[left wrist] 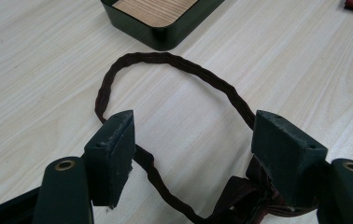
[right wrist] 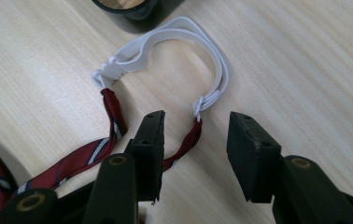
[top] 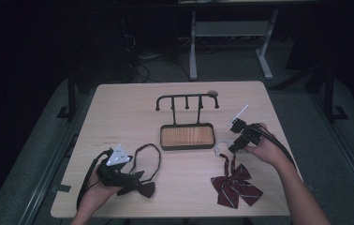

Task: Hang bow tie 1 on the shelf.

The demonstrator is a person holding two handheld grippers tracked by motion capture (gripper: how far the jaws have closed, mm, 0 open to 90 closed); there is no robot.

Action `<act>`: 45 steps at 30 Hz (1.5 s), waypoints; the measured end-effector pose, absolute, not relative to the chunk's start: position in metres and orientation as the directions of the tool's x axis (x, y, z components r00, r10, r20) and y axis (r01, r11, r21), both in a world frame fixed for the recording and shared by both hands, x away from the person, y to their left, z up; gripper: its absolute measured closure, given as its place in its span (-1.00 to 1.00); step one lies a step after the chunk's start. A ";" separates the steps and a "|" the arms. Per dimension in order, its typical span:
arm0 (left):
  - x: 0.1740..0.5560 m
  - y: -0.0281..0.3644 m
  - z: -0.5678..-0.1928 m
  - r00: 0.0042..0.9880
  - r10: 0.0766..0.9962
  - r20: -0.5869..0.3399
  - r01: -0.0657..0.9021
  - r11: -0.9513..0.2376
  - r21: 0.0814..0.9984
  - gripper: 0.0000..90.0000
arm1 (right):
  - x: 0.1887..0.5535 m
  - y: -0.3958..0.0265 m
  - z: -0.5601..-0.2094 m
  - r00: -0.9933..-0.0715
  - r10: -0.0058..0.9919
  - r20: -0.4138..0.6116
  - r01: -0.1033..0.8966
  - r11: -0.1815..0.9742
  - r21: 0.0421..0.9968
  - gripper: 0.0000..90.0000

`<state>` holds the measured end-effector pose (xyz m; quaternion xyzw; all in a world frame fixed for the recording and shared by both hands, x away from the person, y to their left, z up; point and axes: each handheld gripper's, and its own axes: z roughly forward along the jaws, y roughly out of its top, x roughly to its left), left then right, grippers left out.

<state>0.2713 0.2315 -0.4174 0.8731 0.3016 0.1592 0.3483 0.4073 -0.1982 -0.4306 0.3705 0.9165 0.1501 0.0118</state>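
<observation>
Now the left gripper [top: 129, 174] rests low on the bench [top: 119, 112], close to the near edge and the left corner. Its fingers [left wrist: 111, 154] stand wide apart, one on each side of the dark brown bow tie [top: 140, 185]; they do not press on it. The knot of this tie lies just under the right finger in the left gripper view, and its braided neck loop [left wrist: 165, 58] runs forward in an oval on the wood, nearly reaching the tray.

The right gripper [top: 233, 145] hangs over the right part of the bench, near the right edge, pointing down and toward the tray. Its fingers [right wrist: 149, 149] are partly open and hold nothing; the gap between them is over bare wood. One red strap end [right wrist: 186, 142] of the red striped bow tie [top: 236, 185] passes just beside the left finger in the right gripper view, and I cannot tell if they touch. The white elastic loop [right wrist: 174, 39] of this tie lies flat ahead of the fingers and comes near the corner of the tray. The red bow itself is near the front edge, well apart from the brown one.

Between the two ties, the middle of the bench is free, and the far left part too. The dark tray [top: 187, 146] with a wooden bottom stands in the centre with nothing in it. Behind it rises a black rack with hooks [top: 187, 98], and nothing hangs on them.
</observation>
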 end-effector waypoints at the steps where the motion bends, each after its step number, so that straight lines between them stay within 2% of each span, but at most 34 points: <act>1: 0.271 0.231 -0.417 0.768 0.637 0.069 0.415 -0.577 0.704 -0.32 | 0.408 -0.198 -0.432 -0.729 0.679 0.088 0.672 0.684 0.285 0.28; 15: 0.271 0.232 -0.416 0.768 0.637 0.065 0.414 -0.571 0.708 -0.32 | 0.411 -0.192 -0.439 -0.717 0.696 0.050 0.685 0.688 0.241 0.53; 19: 0.271 0.232 -0.416 0.768 0.638 0.065 0.414 -0.571 0.709 -0.32 | 0.410 -0.190 -0.440 -0.724 0.689 0.023 0.675 0.701 0.231 0.72; 25: 0.271 0.233 -0.416 0.769 0.636 0.065 0.415 -0.573 0.707 -0.32 | 0.408 -0.189 -0.440 -0.735 0.677 -0.016 0.658 0.719 0.223 0.88; 27: 0.271 0.233 -0.416 0.767 0.639 0.064 0.416 -0.571 0.708 -0.32 | 0.407 -0.189 -0.439 -0.734 0.679 0.000 0.662 0.716 0.219 0.91; 33: 0.272 0.233 -0.417 0.769 0.637 0.063 0.417 -0.574 0.704 -0.32 | 0.404 -0.192 -0.435 -0.736 0.677 0.017 0.663 0.716 0.220 0.93; 45: 0.272 0.232 -0.419 0.770 0.635 0.058 0.423 -0.577 0.698 -0.32 | 0.389 -0.204 -0.411 -0.762 0.640 0.099 0.634 0.707 0.312 0.93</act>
